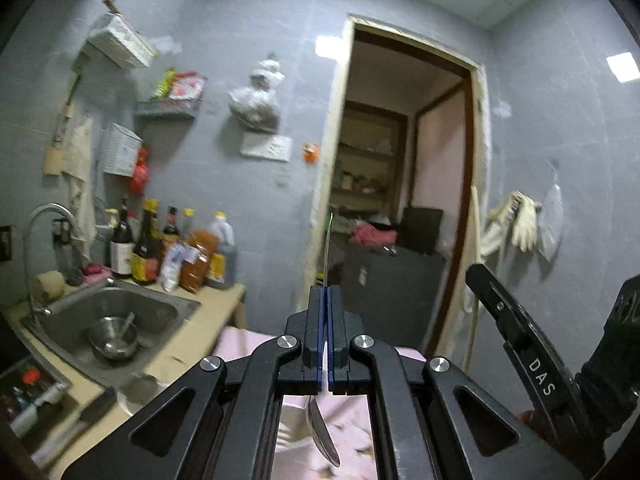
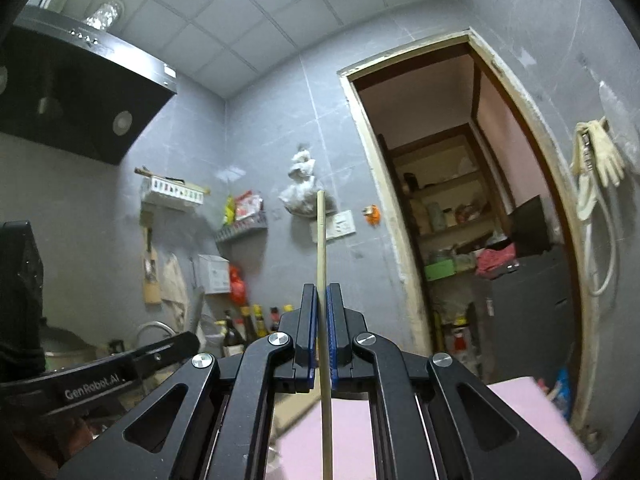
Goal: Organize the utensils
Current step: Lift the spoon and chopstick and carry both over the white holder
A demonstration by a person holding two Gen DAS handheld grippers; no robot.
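Observation:
My left gripper (image 1: 325,294) is shut on a metal spoon (image 1: 323,432). The spoon's thin handle sticks up past the fingertips and its bowl hangs below, over a pink cloth (image 1: 348,412). My right gripper (image 2: 321,292) is shut on a pale wooden chopstick (image 2: 321,248), which stands nearly upright between the blue pads and runs down past the jaws. Both grippers are raised and point across the kitchen toward the doorway. The right gripper's body (image 1: 520,344) shows at the right of the left wrist view, and the left gripper's body (image 2: 100,376) at the left of the right wrist view.
A steel sink (image 1: 72,320) with a metal bowl (image 1: 113,338) lies lower left, a row of sauce bottles (image 1: 172,248) behind it. A black range hood (image 2: 80,92) hangs upper left. Wall racks (image 2: 176,194), a doorway (image 1: 400,200) and hanging gloves (image 2: 600,156) surround.

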